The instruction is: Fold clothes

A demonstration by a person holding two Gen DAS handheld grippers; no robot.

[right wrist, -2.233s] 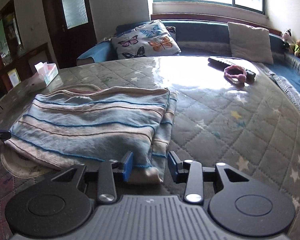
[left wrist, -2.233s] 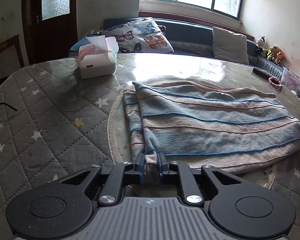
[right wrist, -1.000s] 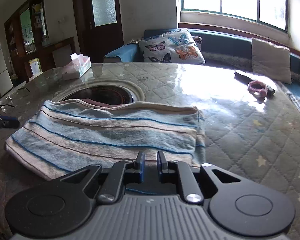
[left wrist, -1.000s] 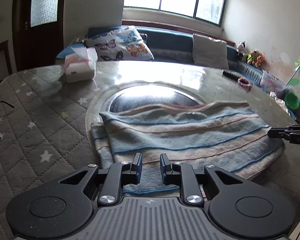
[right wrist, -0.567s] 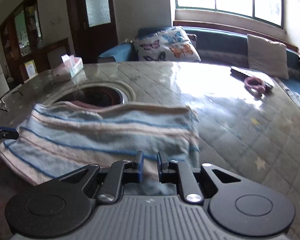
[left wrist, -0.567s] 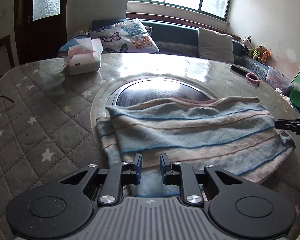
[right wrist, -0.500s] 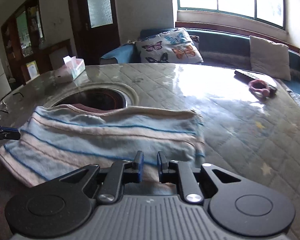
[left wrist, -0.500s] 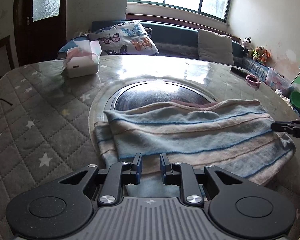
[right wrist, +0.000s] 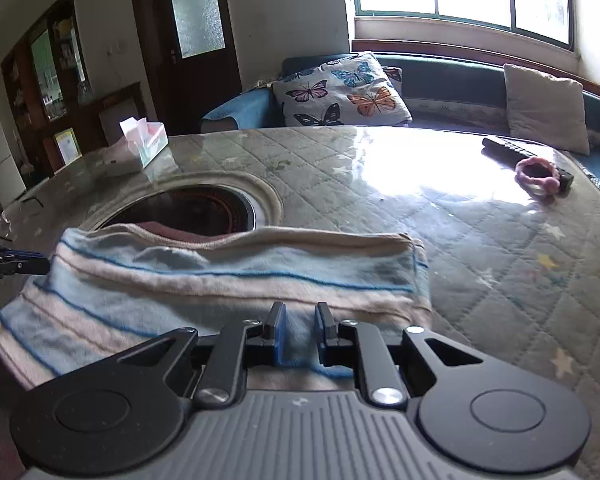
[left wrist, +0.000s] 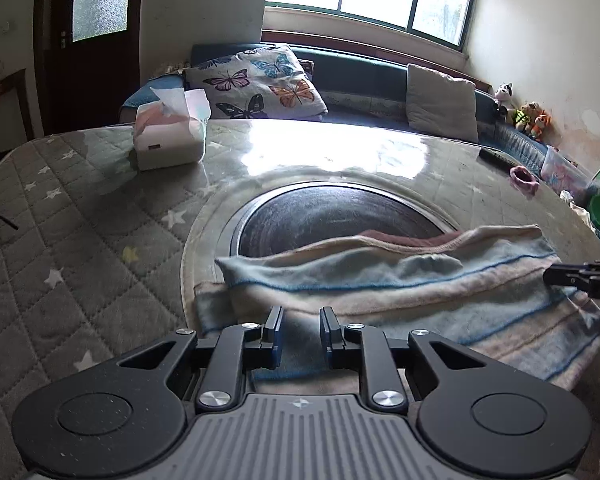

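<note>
On the quilted table (left wrist: 80, 264), a striped garment (left wrist: 440, 292) overlaps a round inset (left wrist: 332, 216).

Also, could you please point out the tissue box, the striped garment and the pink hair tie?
tissue box (left wrist: 168, 142): left wrist view, white front face.
striped garment (right wrist: 228, 280): right wrist view, middle of top layer.
pink hair tie (right wrist: 538, 175): right wrist view, near rim.
</note>
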